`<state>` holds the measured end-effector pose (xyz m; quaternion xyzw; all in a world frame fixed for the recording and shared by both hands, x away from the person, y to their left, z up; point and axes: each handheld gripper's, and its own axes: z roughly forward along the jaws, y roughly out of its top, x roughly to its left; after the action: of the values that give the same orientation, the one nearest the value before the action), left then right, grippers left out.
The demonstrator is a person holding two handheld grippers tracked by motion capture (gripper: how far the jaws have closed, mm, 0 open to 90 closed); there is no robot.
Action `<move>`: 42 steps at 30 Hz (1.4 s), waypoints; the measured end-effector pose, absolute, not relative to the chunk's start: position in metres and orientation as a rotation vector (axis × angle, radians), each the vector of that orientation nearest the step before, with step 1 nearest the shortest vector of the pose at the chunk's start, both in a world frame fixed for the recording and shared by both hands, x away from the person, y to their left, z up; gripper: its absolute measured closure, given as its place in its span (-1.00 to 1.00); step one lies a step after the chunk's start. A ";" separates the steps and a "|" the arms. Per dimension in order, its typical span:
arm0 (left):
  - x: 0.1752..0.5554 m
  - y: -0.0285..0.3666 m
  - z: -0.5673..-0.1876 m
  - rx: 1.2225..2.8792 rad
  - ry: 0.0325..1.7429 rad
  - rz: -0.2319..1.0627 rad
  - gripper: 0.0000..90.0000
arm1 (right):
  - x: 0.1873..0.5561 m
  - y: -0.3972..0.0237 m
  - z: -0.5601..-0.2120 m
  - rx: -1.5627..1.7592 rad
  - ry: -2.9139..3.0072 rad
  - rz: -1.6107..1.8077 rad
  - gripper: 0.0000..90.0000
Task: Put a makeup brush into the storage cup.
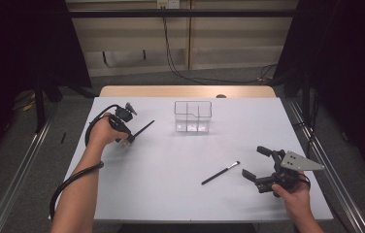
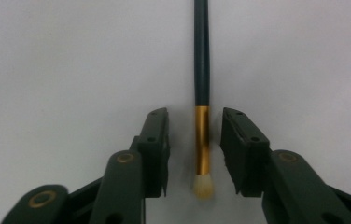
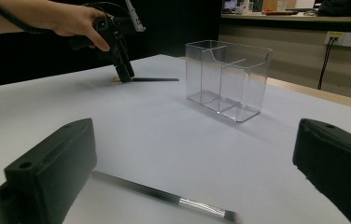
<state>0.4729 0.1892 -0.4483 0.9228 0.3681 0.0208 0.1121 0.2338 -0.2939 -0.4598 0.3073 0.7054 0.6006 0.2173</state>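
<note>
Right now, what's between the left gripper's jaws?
The gold ferrule of the gold-banded brush, lying on the table, sits between the left gripper jaws with gaps either side, in the left gripper view.

Gold-banded brush (image 2: 202,140) runs off the top edge in the left gripper view, so its handle end is cut off. The silver-banded brush (image 3: 164,196) near the right gripper (image 3: 197,182) looks blurry, bristles unreadable.

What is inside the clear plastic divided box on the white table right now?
The clear plastic divided box shows only its partition walls and the white table through its base; no brush stands in it. In the right gripper view every compartment looks empty. Nothing is hidden, since the walls are transparent.
</note>
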 end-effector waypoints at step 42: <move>0.478 0.176 -0.448 2.771 1.135 -0.013 0.88 | 0.234 -0.295 -0.460 0.854 1.954 1.666 -1.00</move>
<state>0.4778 0.1763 -0.4478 0.9229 0.3779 -0.0045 0.0734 0.2338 -0.2950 -0.4596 0.3083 0.7049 0.6011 0.2160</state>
